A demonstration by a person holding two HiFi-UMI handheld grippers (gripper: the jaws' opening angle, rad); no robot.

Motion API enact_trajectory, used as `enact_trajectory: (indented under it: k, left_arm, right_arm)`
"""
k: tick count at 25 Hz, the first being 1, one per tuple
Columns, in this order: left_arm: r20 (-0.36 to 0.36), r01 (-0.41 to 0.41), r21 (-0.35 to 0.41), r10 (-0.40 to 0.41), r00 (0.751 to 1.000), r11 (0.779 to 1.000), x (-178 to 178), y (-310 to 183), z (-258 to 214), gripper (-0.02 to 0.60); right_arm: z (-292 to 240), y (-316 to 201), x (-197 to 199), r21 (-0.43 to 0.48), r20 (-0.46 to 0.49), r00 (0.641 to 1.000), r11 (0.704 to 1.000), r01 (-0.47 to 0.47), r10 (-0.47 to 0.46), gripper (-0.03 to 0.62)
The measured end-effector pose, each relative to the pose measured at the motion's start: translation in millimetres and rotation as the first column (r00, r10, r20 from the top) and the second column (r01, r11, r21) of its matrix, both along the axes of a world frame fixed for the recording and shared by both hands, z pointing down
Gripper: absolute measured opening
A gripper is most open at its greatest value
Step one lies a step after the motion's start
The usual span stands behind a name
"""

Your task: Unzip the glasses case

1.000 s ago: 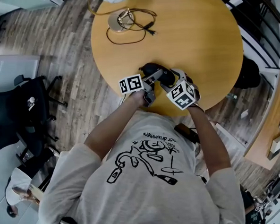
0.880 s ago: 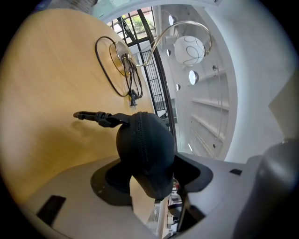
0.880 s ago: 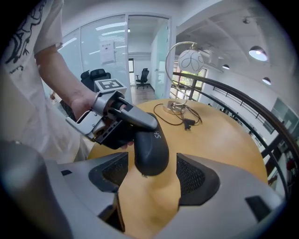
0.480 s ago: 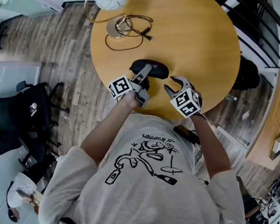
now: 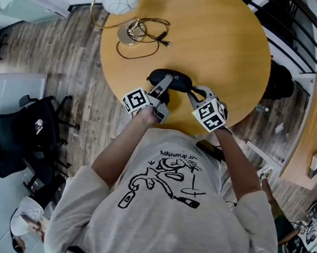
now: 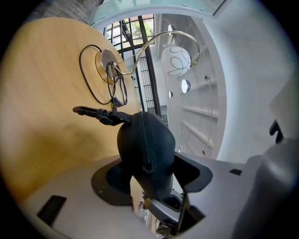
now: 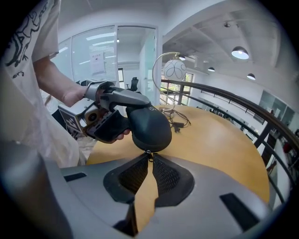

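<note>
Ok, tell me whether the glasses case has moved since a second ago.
Yes. In the head view the glasses case, held by the left gripper, now sits closer to the lamp base than before.

Round wood table (image 5: 222, 34) w/ globe lamp (image 5: 119, 0), plank floor (image 5: 74, 59), blk office chair (image 5: 19, 132).

The glasses case (image 5: 171, 78) is mid-frame, over the surface (image 5: 217, 39) near its lower-left edge. The lamp (image 5: 126, 33) and its cable (image 5: 164, 41) lie behind it, at upper left.
</note>
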State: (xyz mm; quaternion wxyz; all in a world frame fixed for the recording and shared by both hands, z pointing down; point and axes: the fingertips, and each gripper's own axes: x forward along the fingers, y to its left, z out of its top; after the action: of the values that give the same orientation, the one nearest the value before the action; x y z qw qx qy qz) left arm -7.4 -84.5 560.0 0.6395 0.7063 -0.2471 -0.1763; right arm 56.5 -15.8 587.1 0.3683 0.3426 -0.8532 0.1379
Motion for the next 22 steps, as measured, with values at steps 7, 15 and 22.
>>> enact_trajectory:
  k: [7, 15, 22]
  left_arm:
    - [0.040, -0.014, 0.017, 0.013, 0.999, 1.000, 1.2, -1.6, -2.0, 0.261]
    - [0.025, 0.025, -0.007, -0.025, 0.999, 1.000, -4.2, -2.6, 0.2, 0.259]
    - [0.019, 0.033, -0.009, -0.033, 0.999, 0.999, -7.3, -3.6, 0.6, 0.259]
  right_arm:
    - [-1.5, 2.9, -1.5, -0.025, 0.027, 1.000, 1.000, 0.014, -0.014, 0.034]
    - [-5.2, 2.8, 1.5, 0.009, 0.006, 1.000, 1.000, 0.015, -0.015, 0.035]
    - [-11.8, 3.6, -1.4, 0.044, 0.022, 0.999, 0.999, 0.026, -0.027, 0.023]
